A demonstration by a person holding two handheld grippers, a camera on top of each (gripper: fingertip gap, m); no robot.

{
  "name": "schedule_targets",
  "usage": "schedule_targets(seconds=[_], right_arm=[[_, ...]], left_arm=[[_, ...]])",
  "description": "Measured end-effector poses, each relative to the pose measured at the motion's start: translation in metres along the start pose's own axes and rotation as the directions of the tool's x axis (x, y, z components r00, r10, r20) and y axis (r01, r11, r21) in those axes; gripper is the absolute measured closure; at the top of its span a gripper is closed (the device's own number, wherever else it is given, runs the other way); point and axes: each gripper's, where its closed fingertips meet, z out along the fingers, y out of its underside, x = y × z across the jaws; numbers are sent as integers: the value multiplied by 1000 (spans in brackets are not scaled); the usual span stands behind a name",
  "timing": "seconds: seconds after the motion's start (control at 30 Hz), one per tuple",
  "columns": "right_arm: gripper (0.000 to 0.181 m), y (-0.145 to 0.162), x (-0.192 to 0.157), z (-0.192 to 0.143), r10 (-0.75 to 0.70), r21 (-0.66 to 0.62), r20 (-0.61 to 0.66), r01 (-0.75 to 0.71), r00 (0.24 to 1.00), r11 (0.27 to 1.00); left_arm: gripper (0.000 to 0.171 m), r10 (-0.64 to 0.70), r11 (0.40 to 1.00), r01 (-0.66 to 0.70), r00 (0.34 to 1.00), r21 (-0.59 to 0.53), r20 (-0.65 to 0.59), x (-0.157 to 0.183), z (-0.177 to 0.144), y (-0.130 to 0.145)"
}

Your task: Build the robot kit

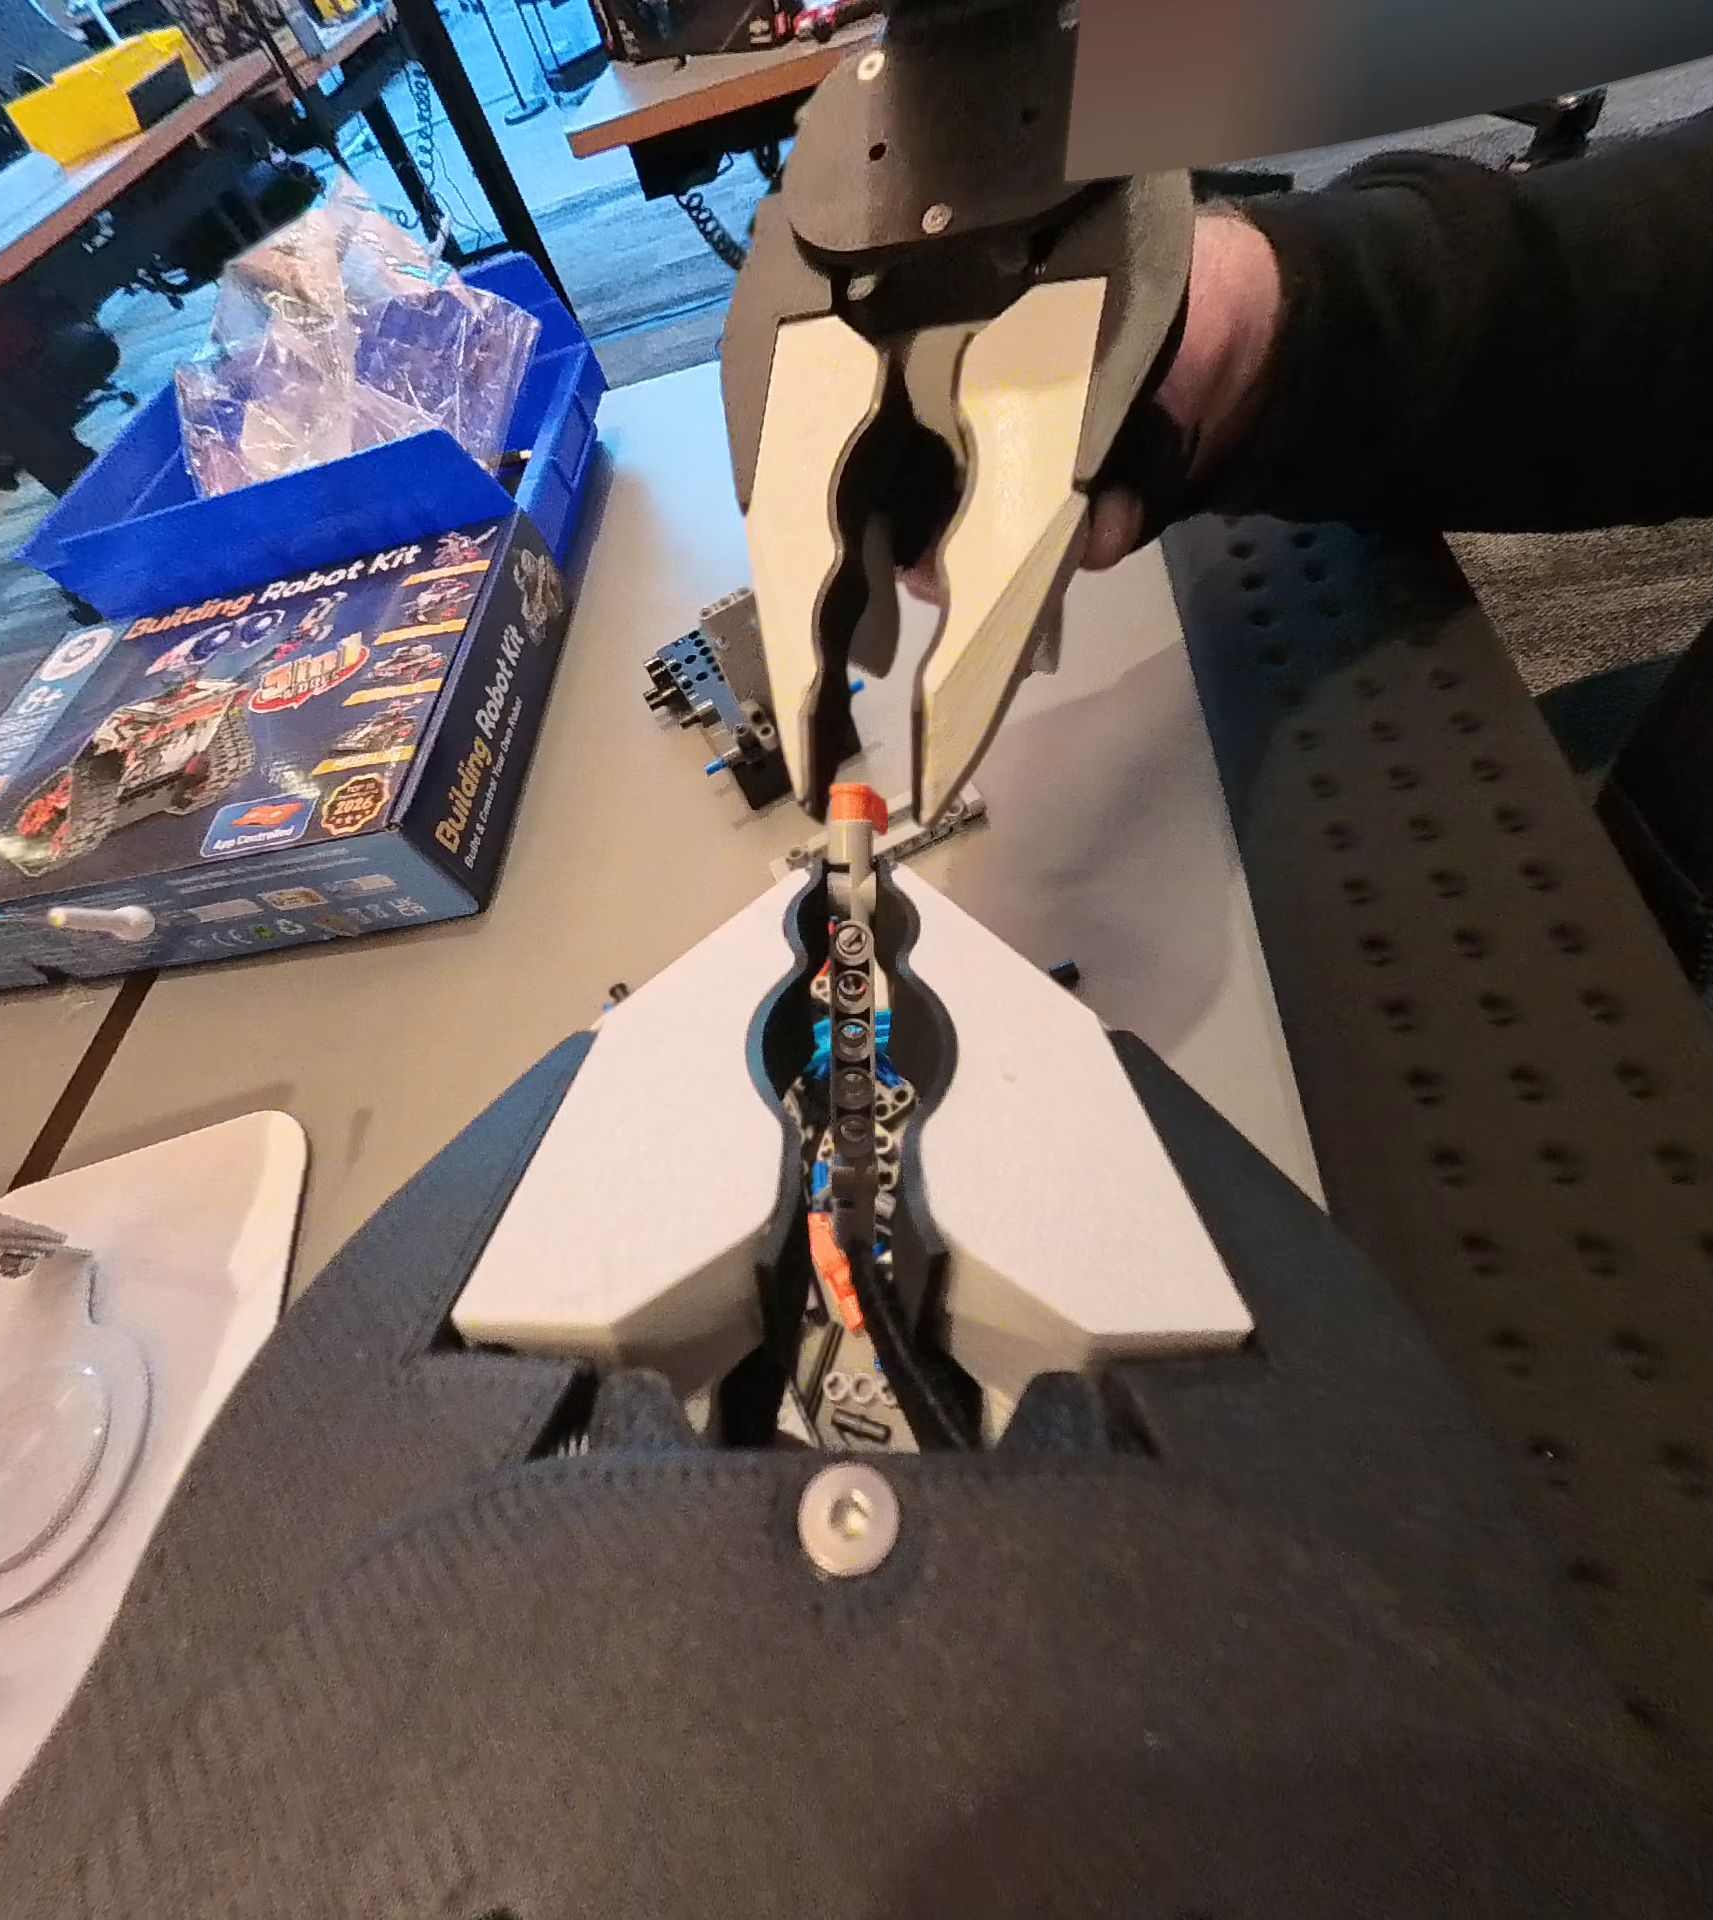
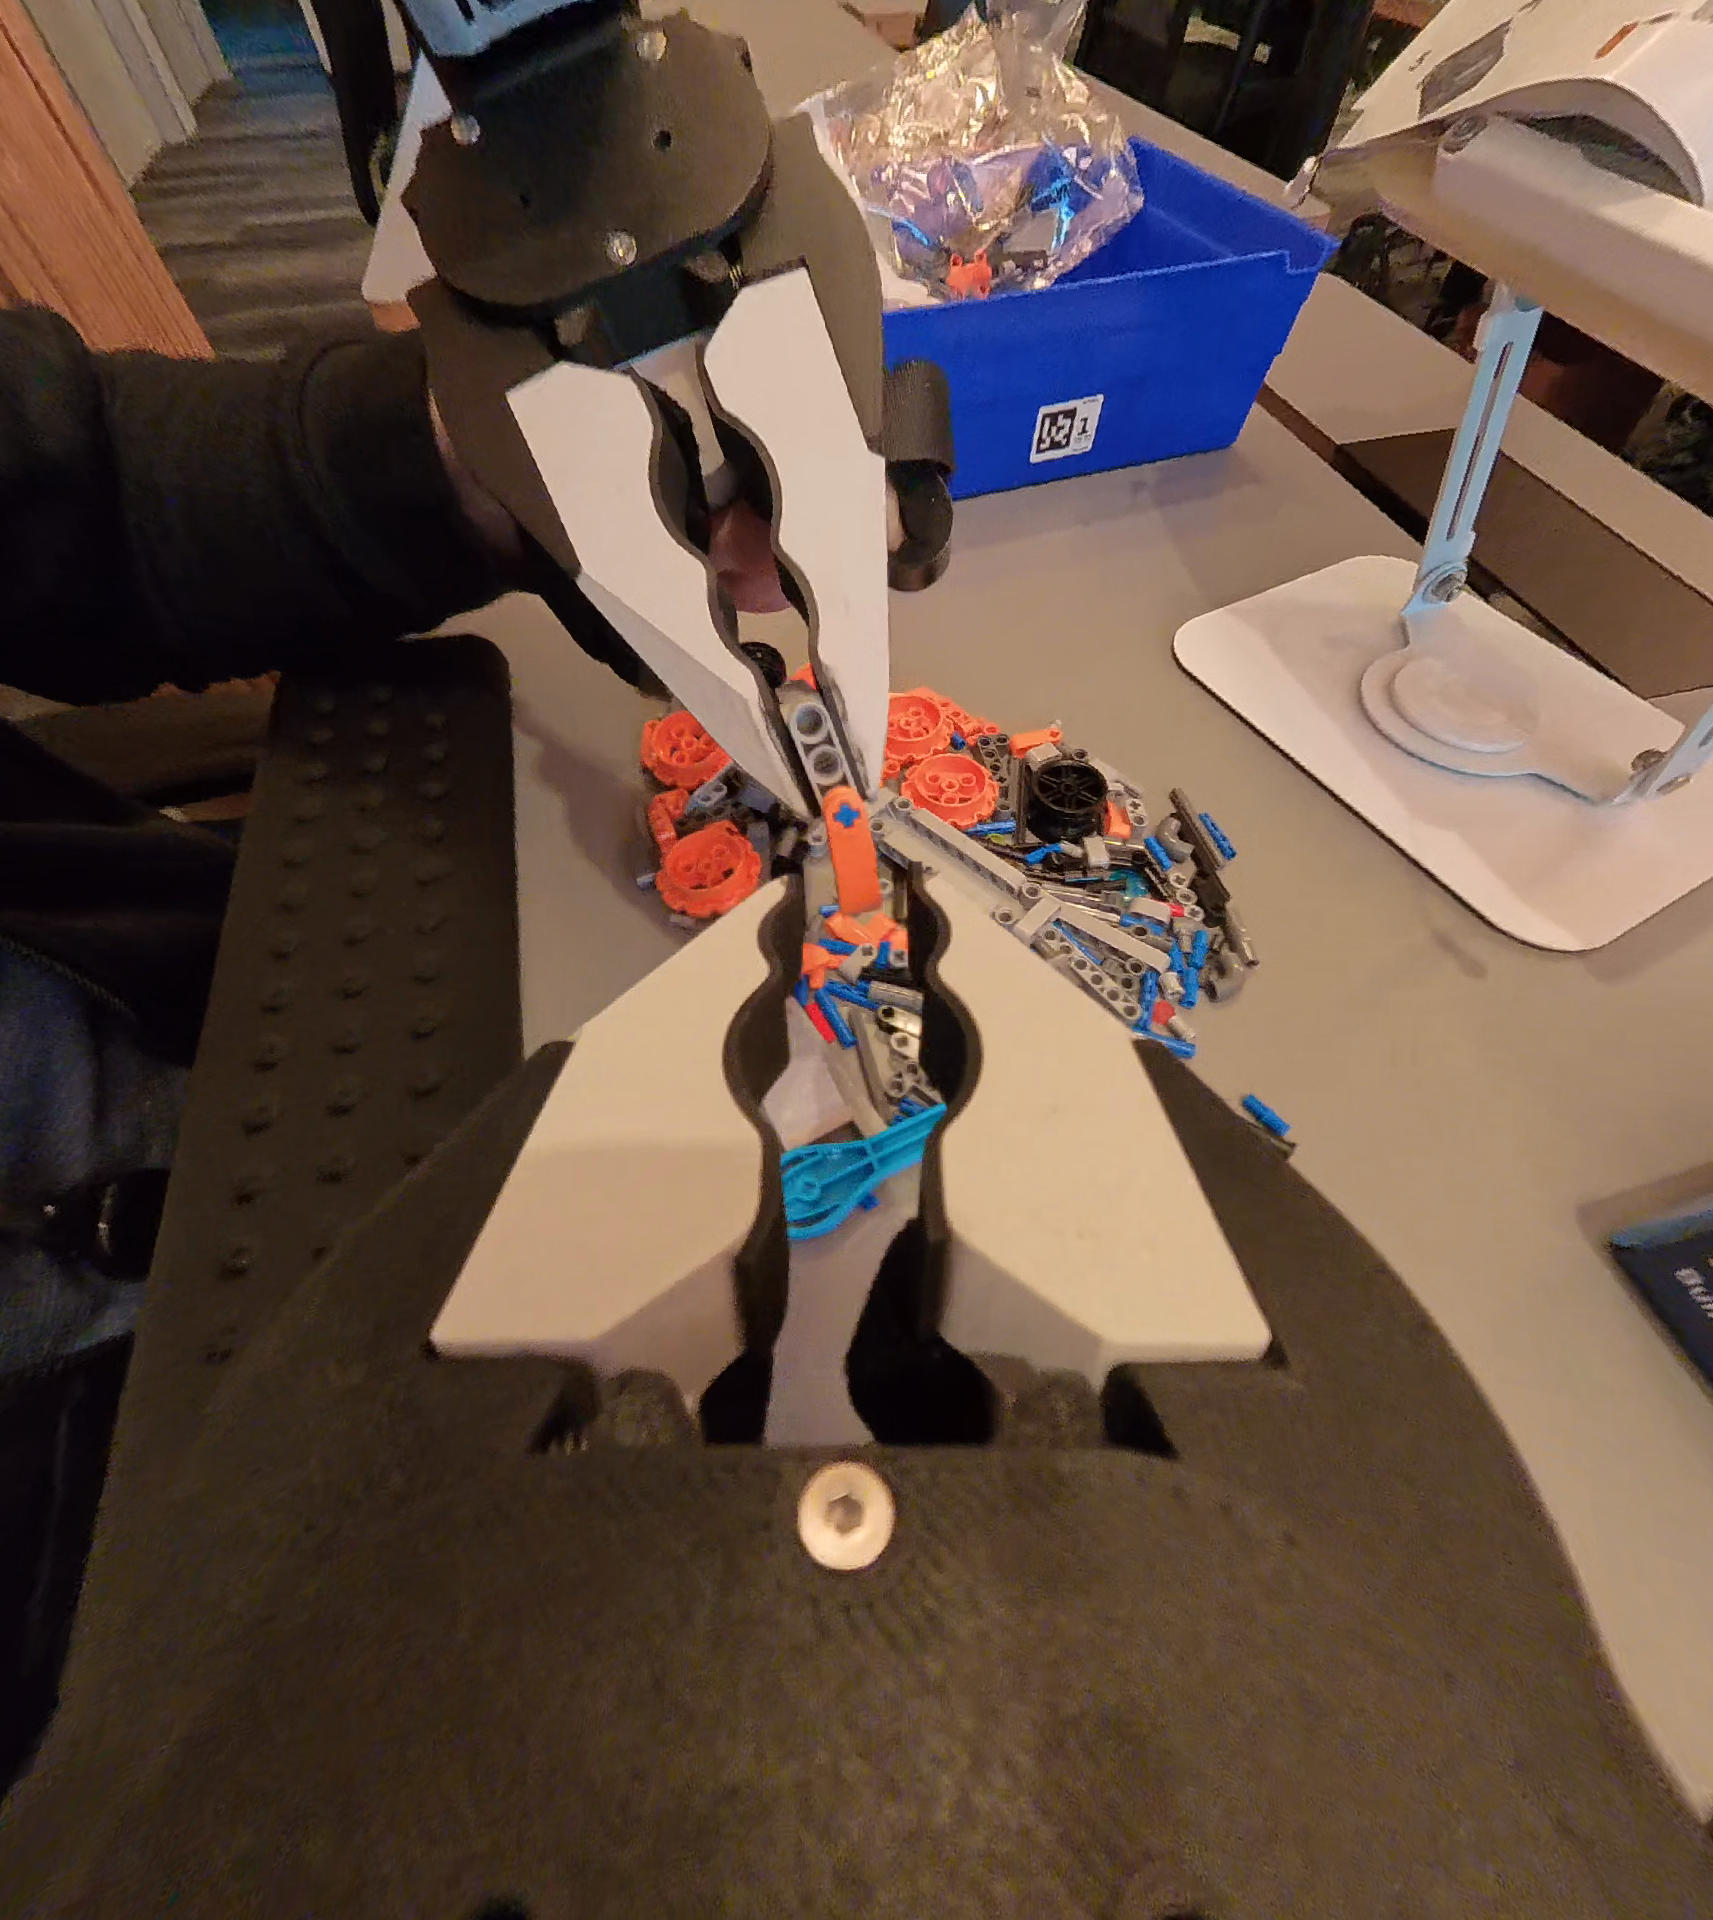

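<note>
Grey beam: a holed grey building beam (image 1: 852,997) stands clamped between the fingers of the left gripper (image 1: 852,883), its end carrying an orange connector (image 1: 854,808); in the right wrist view the same beam (image 2: 819,740) and connector (image 2: 850,847) sit between the two grippers, above the pile.
Left gripper: jaws closed tight on the grey beam.
Right gripper: the right gripper (image 2: 847,894) has its tips at the orange connector with a narrow gap between them; whether they pinch it cannot be told. From the left wrist view it (image 1: 867,805) comes down onto the connector from above.
Loose parts: a pile of orange, blue, grey and black pieces (image 2: 1039,862) lies mid-table under both grippers.
Blue bin: a bin (image 2: 1122,343) with a clear plastic bag (image 2: 977,145) sits toward the table's far edge.
Kit box: a dark printed box (image 1: 239,748) lies beside the bin.
White stand: its base (image 2: 1475,748) rests near the table's edge.
Table: grey top (image 2: 1247,1299).
</note>
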Motion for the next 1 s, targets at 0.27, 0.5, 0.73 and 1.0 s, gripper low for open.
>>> schedule_targets(seconds=[0.27,0.5,0.73,1.0], right_arm=[[175,-5,8,12,9,-43,28,-8,1000,999],[175,-13,18,16,96,32,46,-98,994,995],[167,-7,24,16,115,36,57,-117,992,992],[175,-14,19,18,117,79,98,-125,988,989]], left_arm=[[167,8,999,-8,1000,32,17,-12,-5,0],[167,-48,996,47,999,70,14,-26,-10,3],[167,-154,975,159,987,154,-47,-32,-15,1],[167,-154,976,163,986,144,-68,-27,-10,3]])
